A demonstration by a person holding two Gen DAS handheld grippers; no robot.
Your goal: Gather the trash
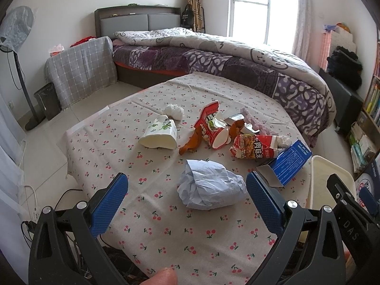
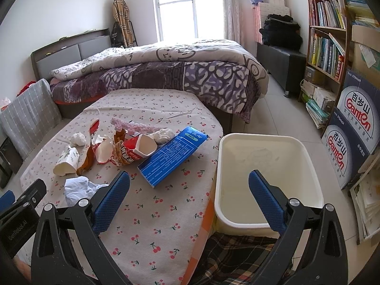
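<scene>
On the cherry-print table (image 1: 166,225), going left to right: a white paper cup (image 1: 158,135) on its side, torn red noodle cups (image 1: 213,130), a crumpled pale-blue paper ball (image 1: 210,186), a blue carton (image 1: 288,162), then the empty white bin (image 2: 268,173) at the table's right edge. The left gripper (image 1: 186,204) is wide open and empty, framing the paper ball. The right gripper (image 2: 188,201), equally open and empty, hovers between table and bin. The ball looks light and soft; pinching across its middle should hold.
</scene>
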